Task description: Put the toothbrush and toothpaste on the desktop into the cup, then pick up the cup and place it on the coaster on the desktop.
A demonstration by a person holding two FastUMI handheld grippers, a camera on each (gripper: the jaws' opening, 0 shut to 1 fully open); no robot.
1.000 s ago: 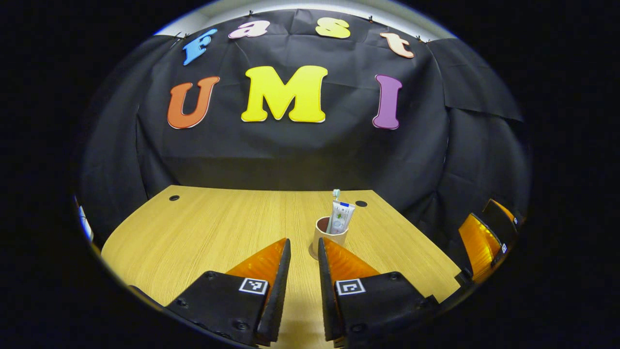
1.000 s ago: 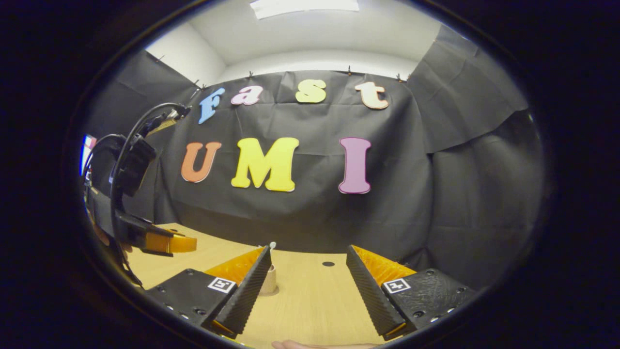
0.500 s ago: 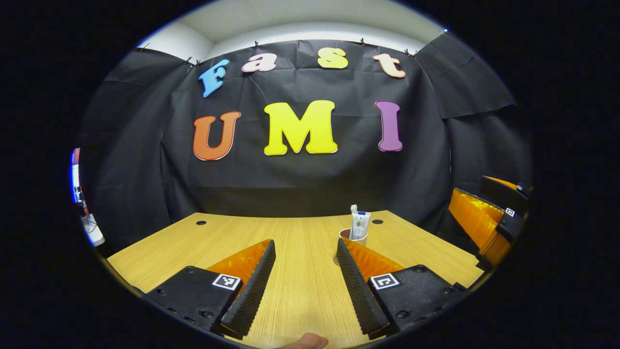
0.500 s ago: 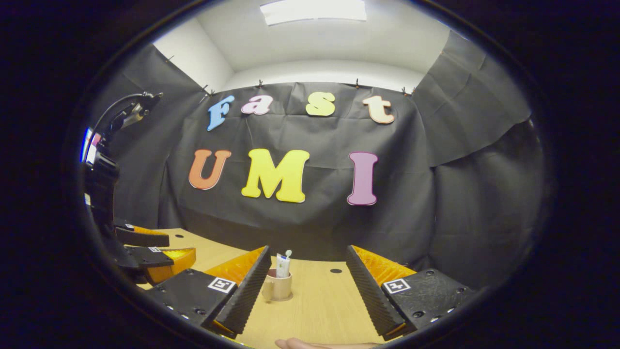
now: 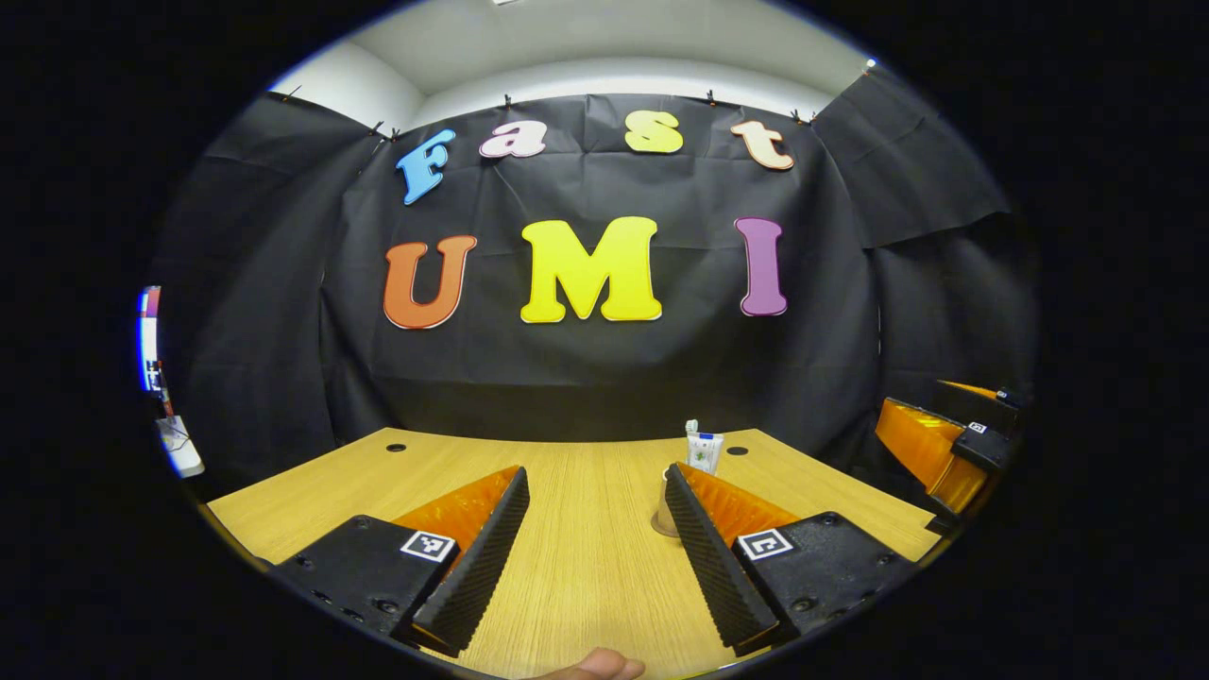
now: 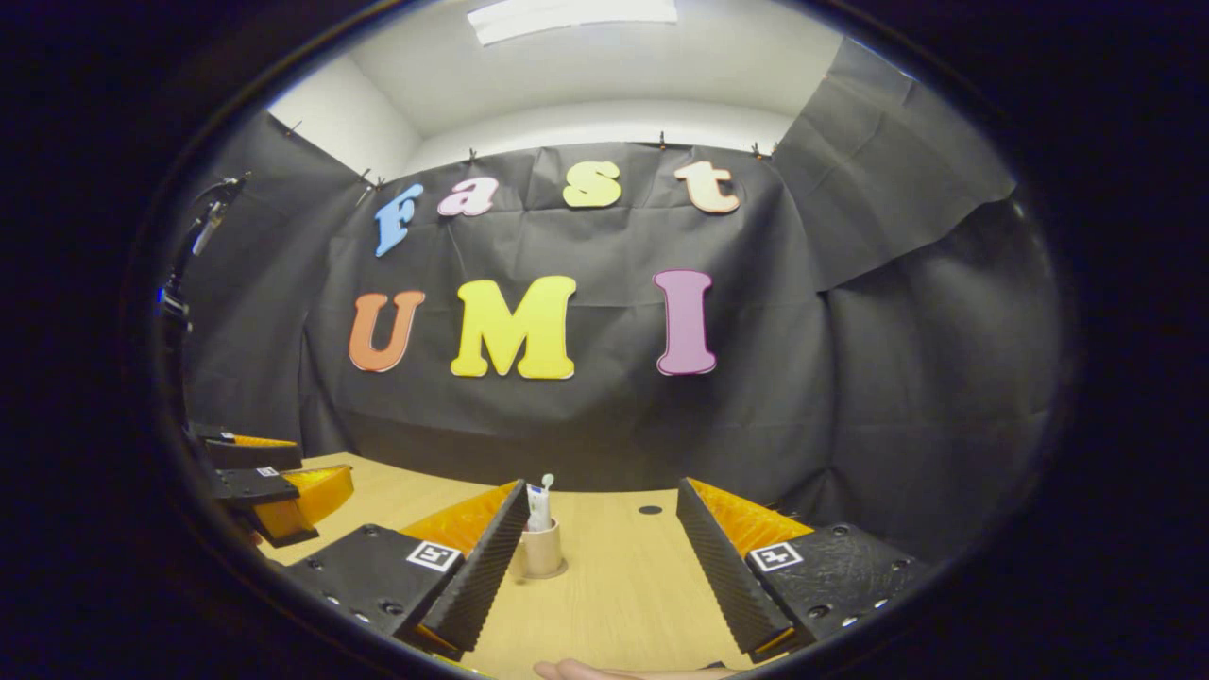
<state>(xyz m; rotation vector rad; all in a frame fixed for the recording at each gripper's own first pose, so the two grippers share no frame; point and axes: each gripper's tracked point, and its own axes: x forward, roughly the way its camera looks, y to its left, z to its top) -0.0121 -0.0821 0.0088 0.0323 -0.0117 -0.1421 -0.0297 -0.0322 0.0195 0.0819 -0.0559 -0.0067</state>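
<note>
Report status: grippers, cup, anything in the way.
Both hand-held grippers open, holding nothing: left, right. Cup upright on coaster, toothbrush and toothpaste inside. Nothing in the way.

- Black cloth (image 5: 604, 368) hangs as the back wall.
- Wooden desk (image 5: 586, 567) with two cable holes.
- White ceiling (image 6: 586, 66) with a lit panel (image 6: 571, 13).

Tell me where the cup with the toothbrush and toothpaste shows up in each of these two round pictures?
Left gripper view: the cup stands right of centre on the desk, mostly hidden behind that claw's right-hand finger, with the toothpaste sticking up above it.
Right gripper view: the cup stands left of centre, just beside that claw's left-hand finger.
Shared landmark: the dark round hole in the desk, just right of the cup.
</note>
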